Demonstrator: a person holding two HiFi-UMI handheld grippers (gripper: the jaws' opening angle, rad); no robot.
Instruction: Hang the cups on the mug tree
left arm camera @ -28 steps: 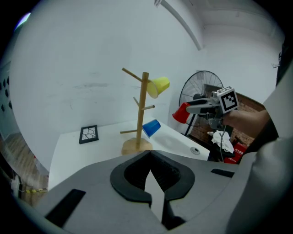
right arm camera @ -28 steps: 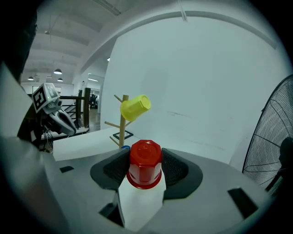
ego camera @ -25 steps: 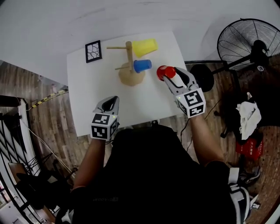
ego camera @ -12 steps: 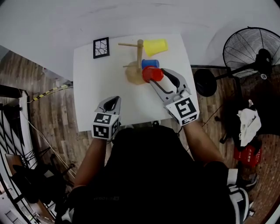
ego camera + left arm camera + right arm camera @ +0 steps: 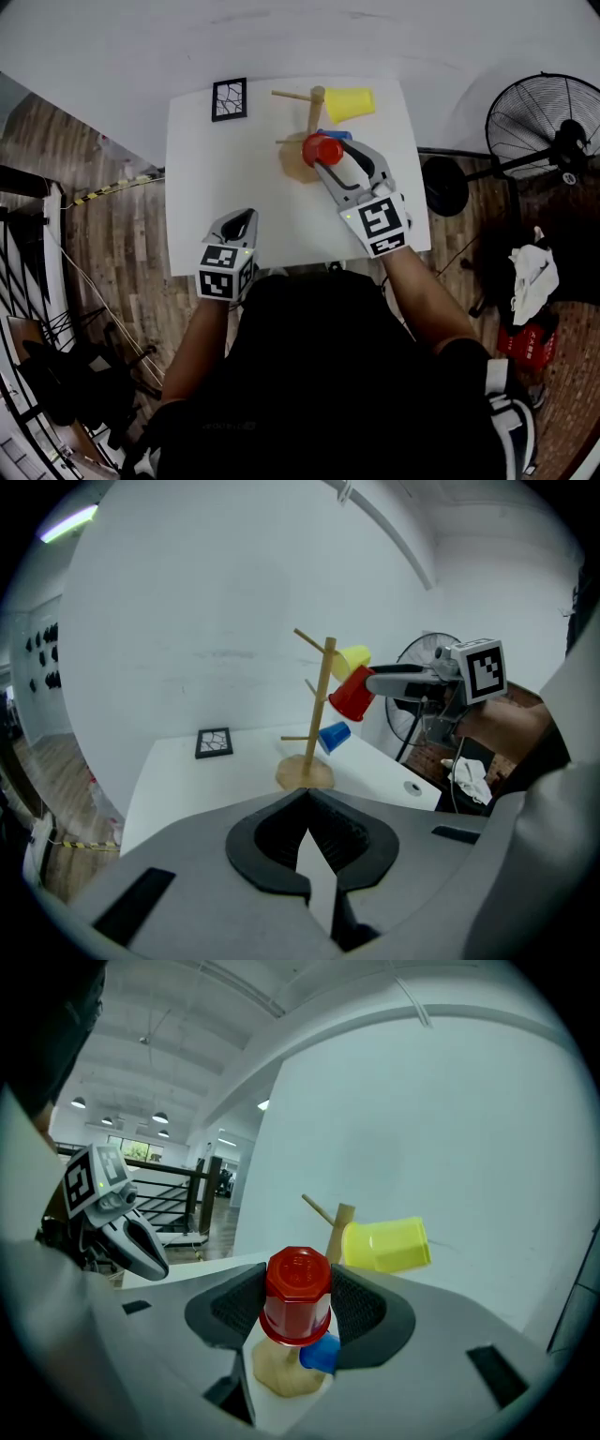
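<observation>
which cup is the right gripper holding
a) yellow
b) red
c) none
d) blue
b: the right gripper is shut on the red cup, while the yellow cup and blue cup hang on the mug tree.

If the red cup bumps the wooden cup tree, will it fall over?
Probably not from a gentle bump: the mug tree stands on a wide round base. Its post is tall and thin, though, with the yellow cup and blue cup both on one side, so a hard push from the red cup up high might tip it.
</observation>
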